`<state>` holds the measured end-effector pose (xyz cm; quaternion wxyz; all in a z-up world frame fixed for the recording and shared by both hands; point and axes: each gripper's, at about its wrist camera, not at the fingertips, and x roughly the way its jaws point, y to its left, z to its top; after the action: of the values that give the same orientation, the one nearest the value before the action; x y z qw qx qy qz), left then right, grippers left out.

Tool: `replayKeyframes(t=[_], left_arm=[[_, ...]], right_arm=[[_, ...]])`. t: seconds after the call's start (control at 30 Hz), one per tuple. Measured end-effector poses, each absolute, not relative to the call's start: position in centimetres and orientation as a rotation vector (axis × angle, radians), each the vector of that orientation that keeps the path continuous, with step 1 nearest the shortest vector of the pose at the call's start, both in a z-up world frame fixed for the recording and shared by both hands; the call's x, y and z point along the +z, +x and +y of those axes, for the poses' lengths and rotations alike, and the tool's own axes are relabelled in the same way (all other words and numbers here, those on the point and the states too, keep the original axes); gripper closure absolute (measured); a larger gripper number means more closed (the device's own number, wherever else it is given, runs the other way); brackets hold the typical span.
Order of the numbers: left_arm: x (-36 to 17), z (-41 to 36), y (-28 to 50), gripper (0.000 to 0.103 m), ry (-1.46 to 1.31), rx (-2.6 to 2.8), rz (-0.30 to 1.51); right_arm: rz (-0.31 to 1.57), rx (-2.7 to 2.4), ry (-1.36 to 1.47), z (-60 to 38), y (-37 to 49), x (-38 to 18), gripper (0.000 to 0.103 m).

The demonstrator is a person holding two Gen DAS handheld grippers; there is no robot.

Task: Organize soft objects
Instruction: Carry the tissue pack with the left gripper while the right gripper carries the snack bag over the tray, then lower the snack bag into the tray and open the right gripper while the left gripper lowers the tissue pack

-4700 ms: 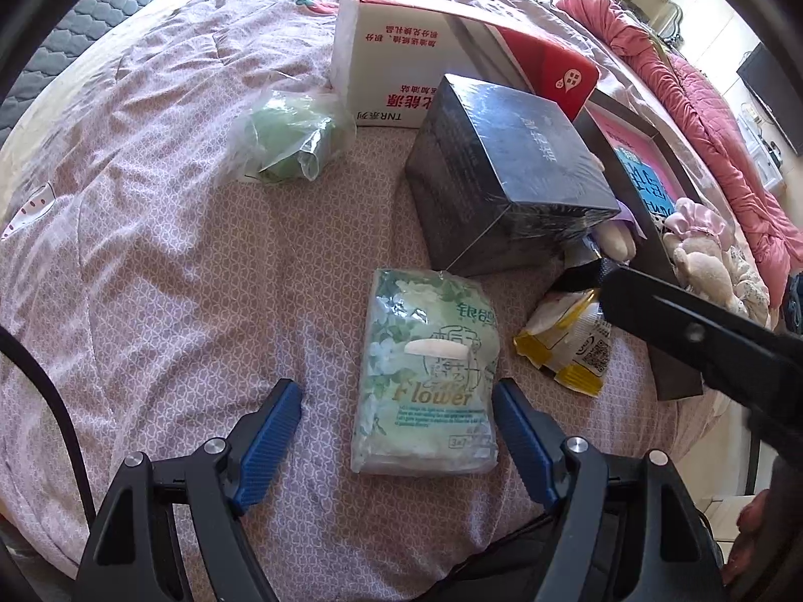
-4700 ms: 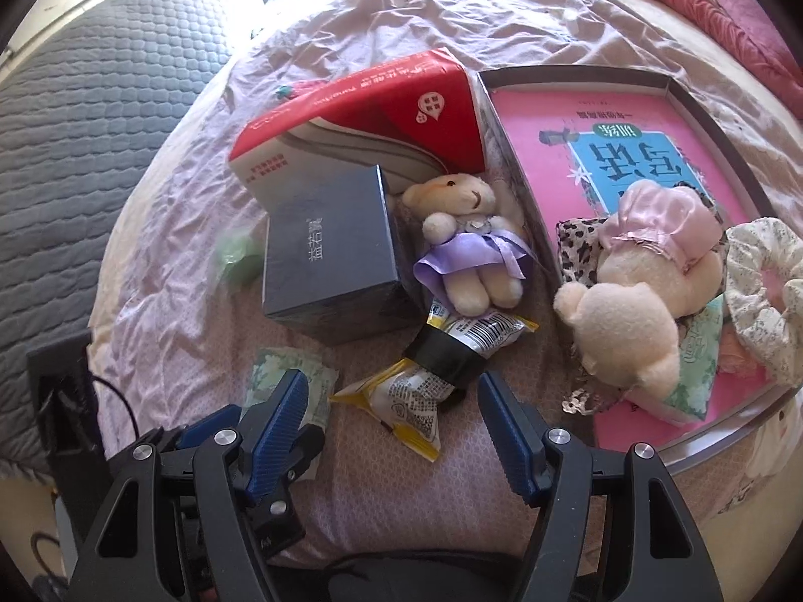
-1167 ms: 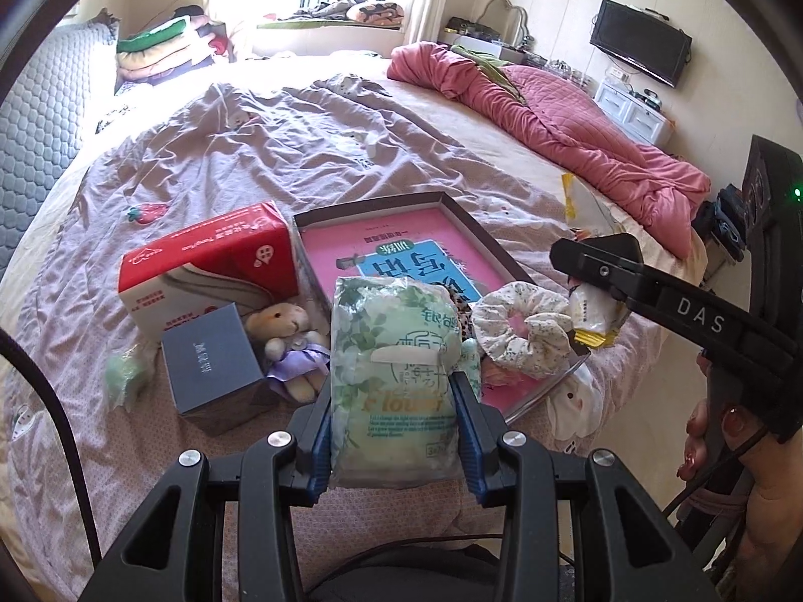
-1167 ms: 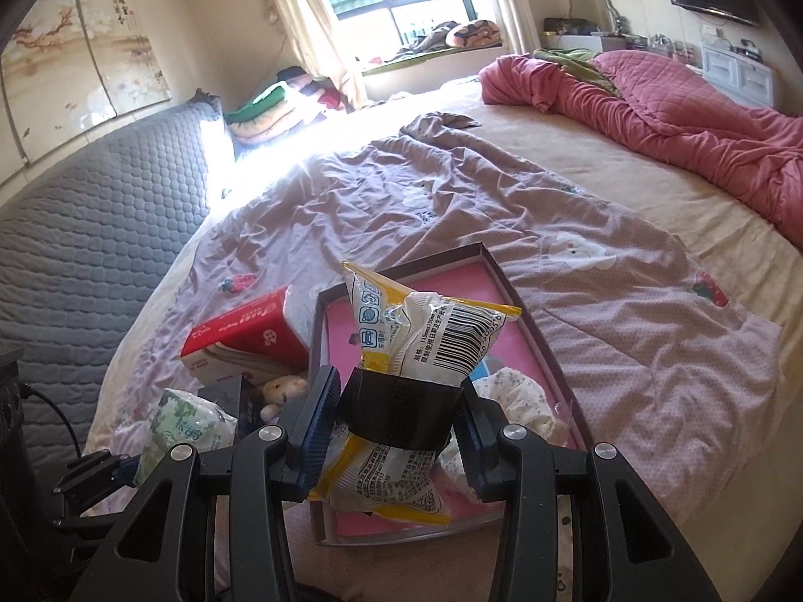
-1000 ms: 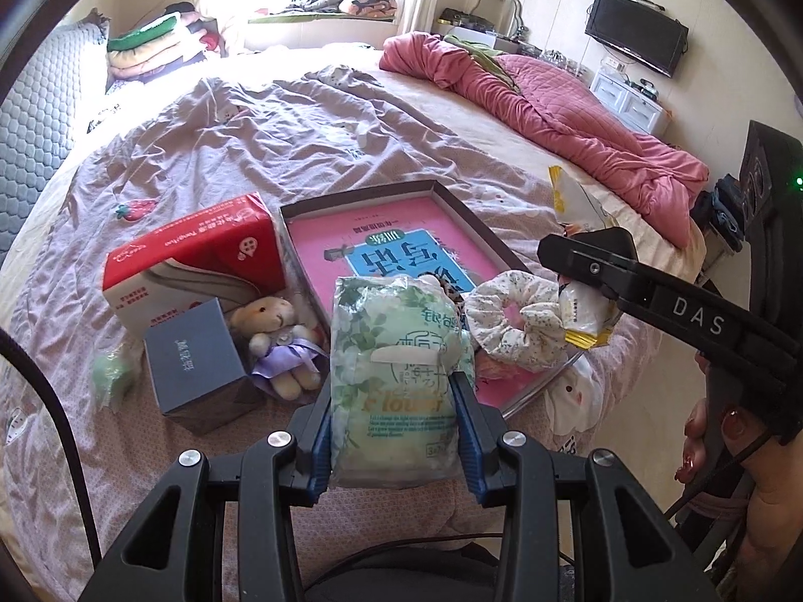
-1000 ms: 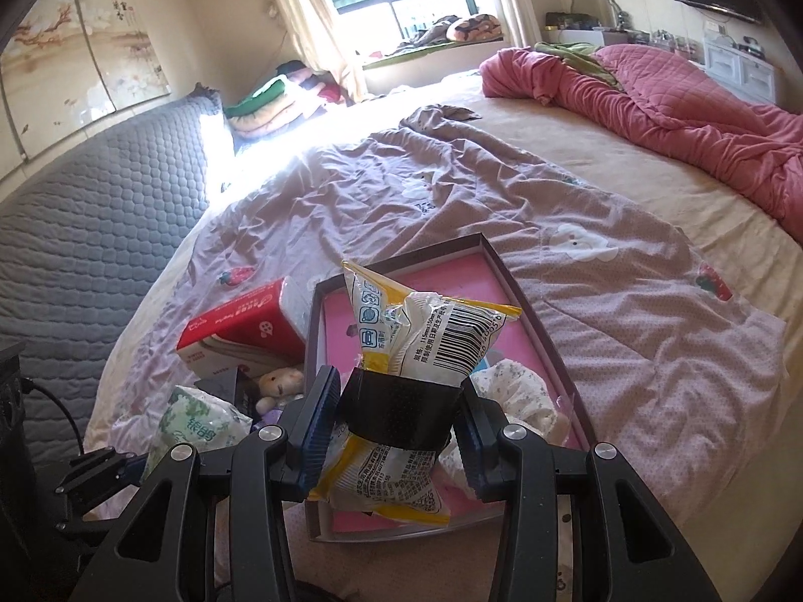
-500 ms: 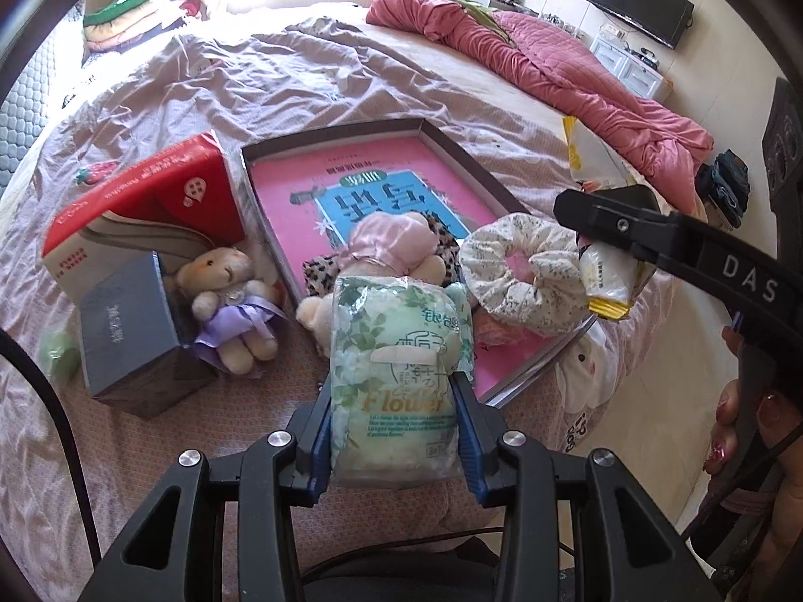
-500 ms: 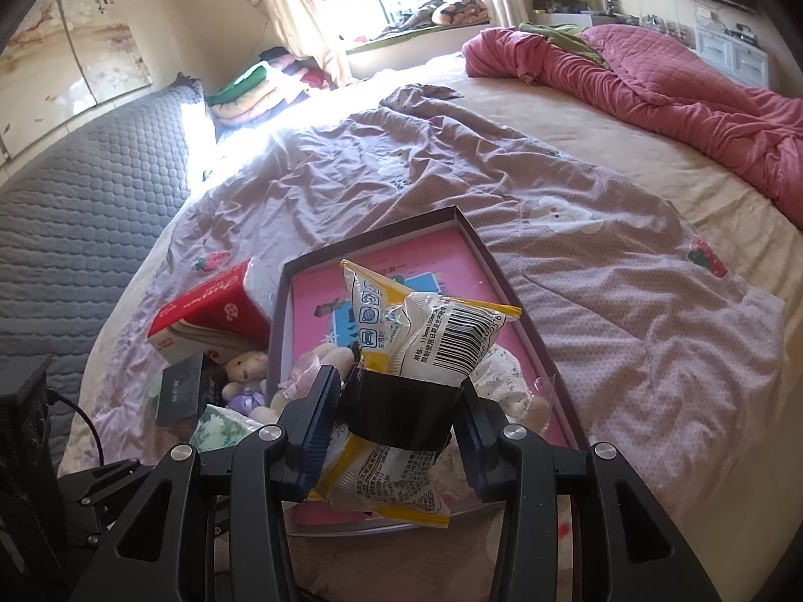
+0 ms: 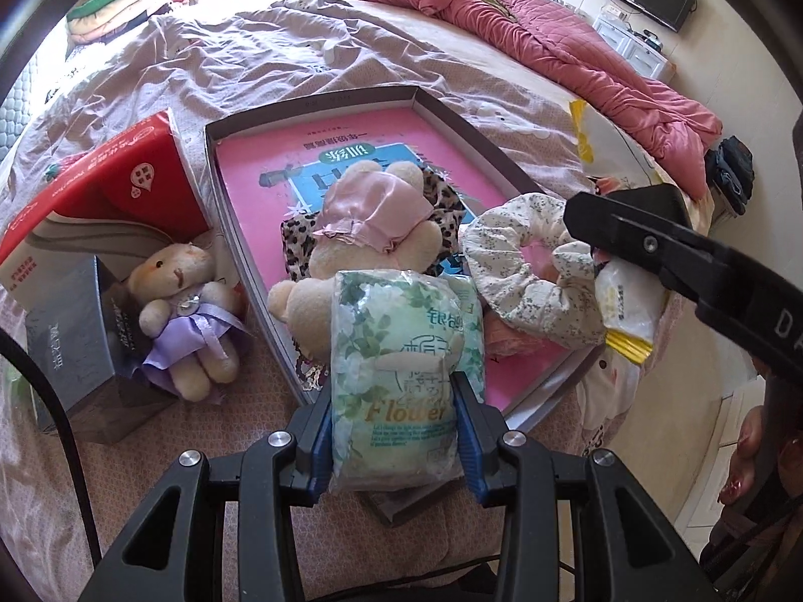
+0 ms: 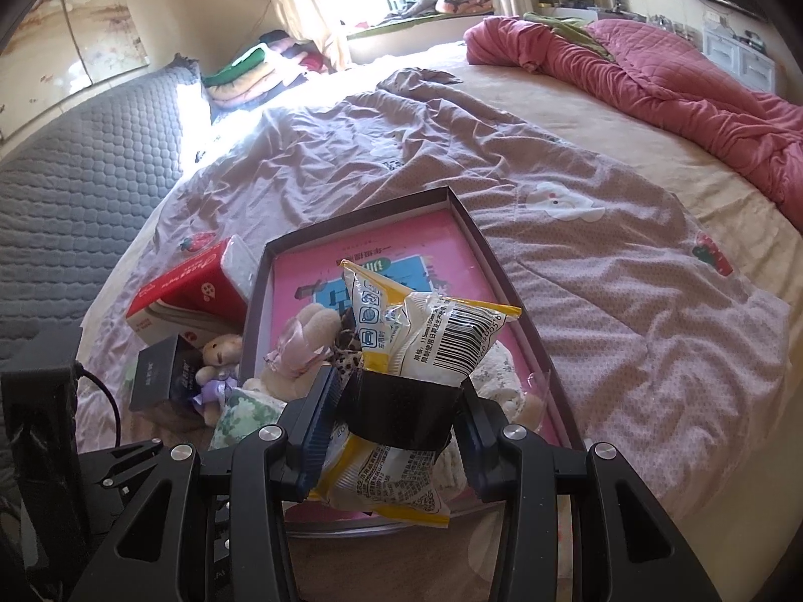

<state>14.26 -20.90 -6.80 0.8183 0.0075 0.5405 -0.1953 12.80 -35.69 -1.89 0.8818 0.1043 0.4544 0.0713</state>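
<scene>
Bedroom scene: wide bed w/ mauve patterned cover (image 10: 577, 271), pink quilt (image 9: 577, 55) bunched at far side, window beyond. Landmark = shallow dark-rimmed tray (image 9: 482, 138) w/ pink printed base, lying on the cover near the bed edge.

L gripper (image 9: 394, 431) was clamped on a green floral tissue pack (image 9: 396, 376), pads pressing both sides; pack hung over the tray's near corner, not yet set down. R gripper (image 10: 391, 431) was clamped on a yellow-white snack packet (image 10: 416, 336) across its black band, held above the tray's near-right part.

Already inside tray: plush in pink satin dress (image 9: 371, 231) on a leopard-print cloth (image 9: 296, 241), floral scrunchie (image 9: 527, 271) toward the right rim, a second green pack partly hidden under the held one.

Outside tray, just left of its rim: small bear w/ lilac bow (image 9: 185, 311), dark box (image 9: 75, 346), red-white tissue box (image 9: 100, 200) leaning behind them.

Judgement: task roughly mid-way. Several soft items sorted, two more in hand and close to release. Left to do: drop both, then fetch the lilac-bow bear. Boxes look rigid, prob. stay out. Tray's near end crowded; far end bare, so better room there.
</scene>
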Motion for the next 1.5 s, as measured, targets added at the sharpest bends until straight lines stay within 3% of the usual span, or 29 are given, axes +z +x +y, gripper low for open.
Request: replayKeyframes(t=[1.5], left_arm=[[-6.8,-19.1,16.6,0.062,-0.058,-0.394,1.131]], right_arm=[[1.008,0.167,0.027,-33.1,16.8,-6.5,0.058]])
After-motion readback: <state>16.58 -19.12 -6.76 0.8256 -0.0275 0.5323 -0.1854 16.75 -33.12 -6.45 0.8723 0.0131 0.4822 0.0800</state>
